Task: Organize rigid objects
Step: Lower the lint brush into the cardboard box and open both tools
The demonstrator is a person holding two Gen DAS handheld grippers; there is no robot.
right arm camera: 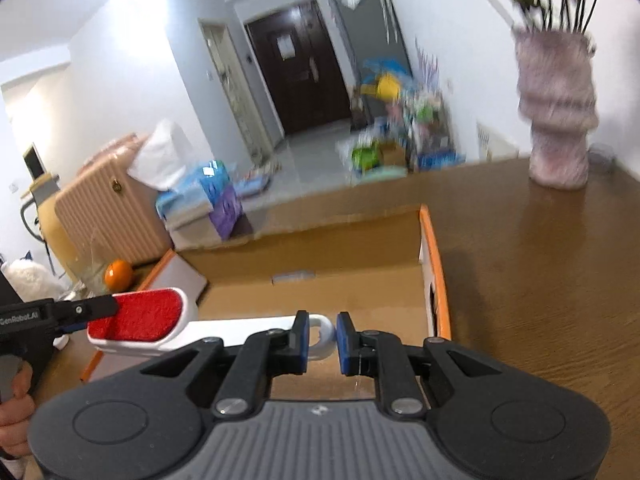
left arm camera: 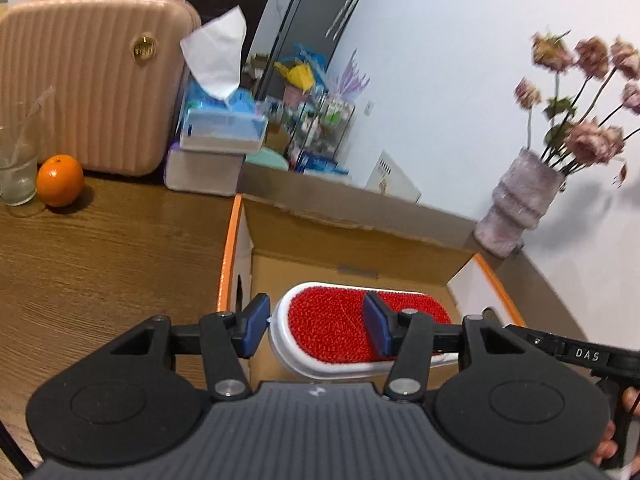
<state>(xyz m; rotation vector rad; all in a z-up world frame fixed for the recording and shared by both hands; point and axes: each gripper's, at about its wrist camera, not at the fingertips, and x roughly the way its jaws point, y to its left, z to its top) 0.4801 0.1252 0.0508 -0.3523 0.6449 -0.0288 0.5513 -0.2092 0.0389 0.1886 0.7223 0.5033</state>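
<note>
- Left wrist view: the left gripper (left arm camera: 316,326) is clamped on the head of the red lint brush (left arm camera: 340,328), holding it above the open cardboard box (left arm camera: 352,236). An orange (left arm camera: 60,180) sits far left on the table (left arm camera: 100,260).
- Right wrist view: the right gripper (right arm camera: 322,342) is narrow, its jaws either side of the brush's white handle loop (right arm camera: 322,334); can't tell if they actually touch. The box bottom that shows looks bare, so I'd say the brush still needs to go in, then letting go.

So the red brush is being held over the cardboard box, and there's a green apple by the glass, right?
Not quite: the fruit by the glass is an orange, not a green apple; the left wrist view shows it. The rest holds: the red brush is over the cardboard box.
</note>
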